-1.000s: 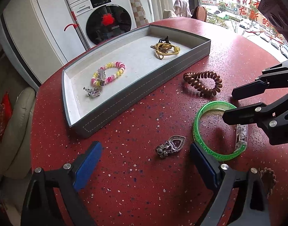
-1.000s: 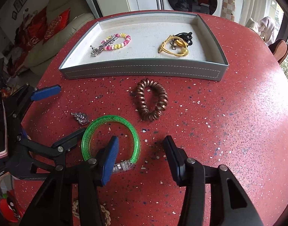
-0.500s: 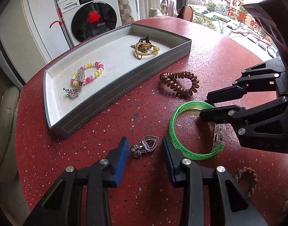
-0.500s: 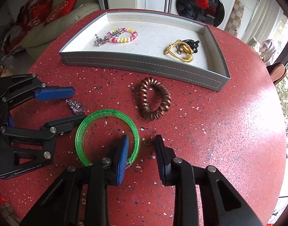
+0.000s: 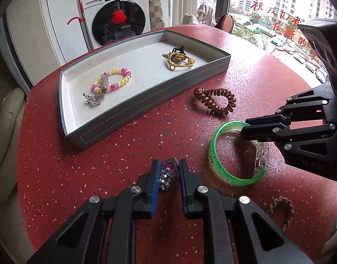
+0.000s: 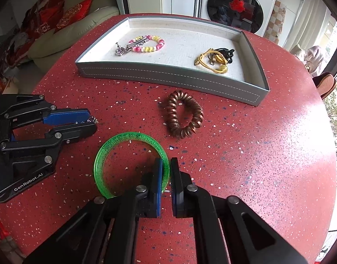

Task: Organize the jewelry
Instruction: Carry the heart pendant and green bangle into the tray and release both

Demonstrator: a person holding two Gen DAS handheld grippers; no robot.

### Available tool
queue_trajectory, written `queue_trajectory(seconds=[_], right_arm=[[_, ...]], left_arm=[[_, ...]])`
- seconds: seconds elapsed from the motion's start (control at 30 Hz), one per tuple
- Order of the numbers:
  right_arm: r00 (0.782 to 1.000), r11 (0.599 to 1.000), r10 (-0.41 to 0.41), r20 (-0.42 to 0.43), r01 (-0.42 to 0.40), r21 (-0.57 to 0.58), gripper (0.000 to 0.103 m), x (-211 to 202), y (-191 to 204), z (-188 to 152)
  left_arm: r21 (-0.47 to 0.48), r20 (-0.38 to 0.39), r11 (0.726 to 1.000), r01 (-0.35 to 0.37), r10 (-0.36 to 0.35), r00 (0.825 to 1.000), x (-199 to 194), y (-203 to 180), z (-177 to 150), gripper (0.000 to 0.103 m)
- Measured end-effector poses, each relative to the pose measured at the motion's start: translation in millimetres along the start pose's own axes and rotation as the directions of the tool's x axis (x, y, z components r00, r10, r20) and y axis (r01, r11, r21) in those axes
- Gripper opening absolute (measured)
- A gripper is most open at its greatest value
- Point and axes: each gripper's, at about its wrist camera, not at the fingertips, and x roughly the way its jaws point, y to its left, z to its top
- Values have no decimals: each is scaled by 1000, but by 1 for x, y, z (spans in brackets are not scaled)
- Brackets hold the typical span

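Closing on the silver heart-shaped pendant with a purple stone [image 5: 168, 170], the left gripper [image 5: 168, 171] is sitting at the lower centre of the left wrist view; its blue-padded jaws are still narrowing, and the pendant is lying between them on the red speckled round table [image 5: 124, 154]. In the right wrist view the same left gripper [image 6: 90, 122] is appearing at the left edge, with only the pendant's chain end showing past its tips.

At the lower centre of the right wrist view, the right gripper [image 6: 166, 173] is standing with its jaws brought together on the rim of the translucent green glitter bangle [image 6: 106, 151], one pad inside the ring and one outside. In the left wrist view this right gripper [image 5: 245, 127] is entering from the right edge, clamping the bangle [image 5: 217, 160] at its far side.

A tan braided hair tie [image 5: 280, 209] is lying at the lower right of the left wrist view, near the bangle.

Farther up, a brown spiral coil hair tie [image 6: 184, 116] is resting on the table between the bangle and the tray.

Beyond it, the grey rectangular tray with a white lining [image 6: 168, 77] is holding a pink-and-yellow beaded bracelet [image 6: 148, 44] with a silver charm [image 6: 120, 50] at its left part, and a yellow cord tangled with a black clip [image 6: 214, 59] at its right part.

A white front-loading washing machine [image 6: 236, 6] is standing behind the table at the top of the frame.
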Motion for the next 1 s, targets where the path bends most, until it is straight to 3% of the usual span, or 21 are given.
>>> queue_trajectory(seconds=[0.6, 1.0], right_arm=[[993, 992, 25, 111, -38, 120, 7, -39, -32, 13], [986, 984, 24, 168, -53, 173, 7, -49, -48, 35]], left_arm=[[-151, 126, 989, 3, 16, 992, -49, 22, 26, 35], [-229, 120, 972, -48, 77, 990, -45, 29, 42, 35]])
